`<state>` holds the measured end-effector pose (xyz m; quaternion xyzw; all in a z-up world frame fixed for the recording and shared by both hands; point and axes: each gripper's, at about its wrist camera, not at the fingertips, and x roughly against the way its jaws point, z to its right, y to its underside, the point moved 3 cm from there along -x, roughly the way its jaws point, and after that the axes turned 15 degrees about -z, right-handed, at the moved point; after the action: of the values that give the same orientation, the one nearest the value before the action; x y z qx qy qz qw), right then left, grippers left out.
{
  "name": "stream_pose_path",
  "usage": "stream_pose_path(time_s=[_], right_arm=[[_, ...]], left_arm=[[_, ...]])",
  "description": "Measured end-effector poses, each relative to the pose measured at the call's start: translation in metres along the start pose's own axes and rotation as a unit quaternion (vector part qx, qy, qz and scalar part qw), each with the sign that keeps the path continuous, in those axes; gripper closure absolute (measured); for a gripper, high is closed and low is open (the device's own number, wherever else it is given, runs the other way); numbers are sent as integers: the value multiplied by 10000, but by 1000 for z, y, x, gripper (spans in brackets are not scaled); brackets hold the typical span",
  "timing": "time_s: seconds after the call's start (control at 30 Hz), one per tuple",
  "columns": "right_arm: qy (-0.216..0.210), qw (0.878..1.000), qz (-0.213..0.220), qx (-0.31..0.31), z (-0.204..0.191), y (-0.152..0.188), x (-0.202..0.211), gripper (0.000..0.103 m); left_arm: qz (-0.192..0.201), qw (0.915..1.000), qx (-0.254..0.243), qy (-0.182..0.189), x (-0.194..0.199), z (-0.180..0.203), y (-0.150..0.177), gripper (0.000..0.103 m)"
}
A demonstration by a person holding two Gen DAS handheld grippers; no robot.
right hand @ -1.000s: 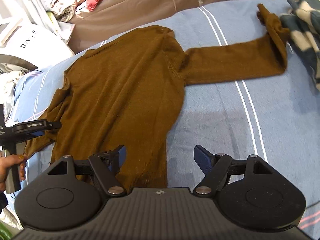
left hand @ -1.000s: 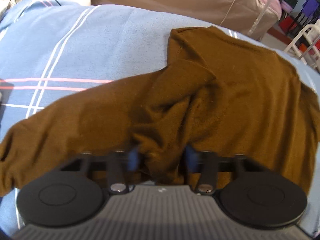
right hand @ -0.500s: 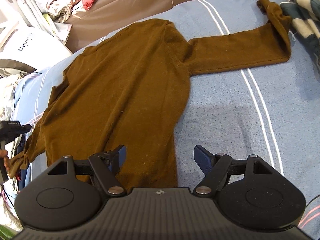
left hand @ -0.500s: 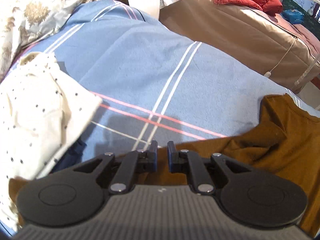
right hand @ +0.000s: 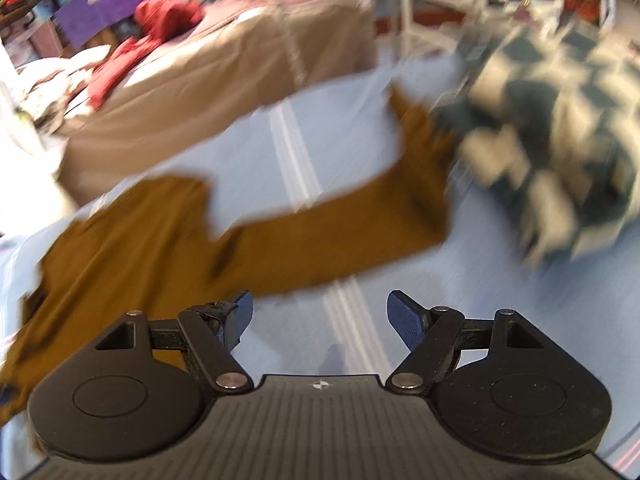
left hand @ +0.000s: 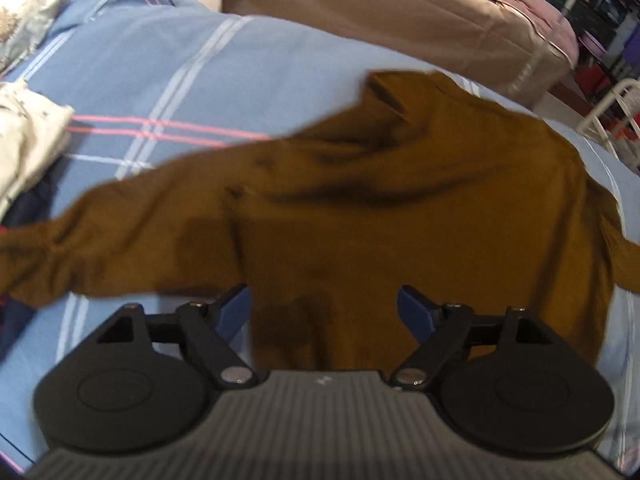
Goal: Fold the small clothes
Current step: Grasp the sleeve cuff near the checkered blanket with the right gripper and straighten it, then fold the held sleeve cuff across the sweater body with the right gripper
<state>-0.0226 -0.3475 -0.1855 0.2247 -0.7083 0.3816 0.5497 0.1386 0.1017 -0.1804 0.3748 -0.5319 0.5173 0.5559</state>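
Note:
A brown long-sleeved sweater lies spread on the blue striped bedsheet. In the left wrist view its left sleeve stretches out to the left. My left gripper is open and empty, just above the sweater's lower body. In the blurred right wrist view the sweater lies at the left and its right sleeve stretches right. My right gripper is open and empty over the bedsheet, below that sleeve.
A checked dark-and-cream cloth lies heaped by the right sleeve's cuff. A pale dotted garment lies at the left. A tan-covered bed with red clothes stands behind. White chair frames are at the far right.
My left gripper has let go of the left sleeve, opened and swung right over the sweater body. My right gripper has swung right toward the right sleeve, still open.

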Motion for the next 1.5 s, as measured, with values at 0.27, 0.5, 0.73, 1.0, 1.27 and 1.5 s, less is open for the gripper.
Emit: stream_pose_path(time_s=[0.27, 0.5, 0.73, 1.0, 1.27, 1.5], right_arm=[[1026, 9945, 82, -191, 44, -68, -34, 0], [1107, 9937, -178, -39, 46, -74, -57, 74], [871, 9961, 15, -137, 51, -80, -47, 82], [122, 9996, 227, 123, 15, -95, -23, 82], [-1367, 9816, -62, 1329, -126, -79, -14, 81], [-2610, 9393, -552, 2159, -256, -24, -19, 81]], left_arm=[[-352, 9973, -606, -227, 2, 34, 29, 7], [-428, 9978, -283, -415, 8, 19, 36, 6], [-396, 9974, -346, -486, 12, 19, 33, 6], [-410, 9978, -364, -381, 10, 23, 33, 6], [-385, 9983, -234, -372, 13, 10, 36, 6], [-423, 9982, 65, -424, 15, -13, 41, 6]])
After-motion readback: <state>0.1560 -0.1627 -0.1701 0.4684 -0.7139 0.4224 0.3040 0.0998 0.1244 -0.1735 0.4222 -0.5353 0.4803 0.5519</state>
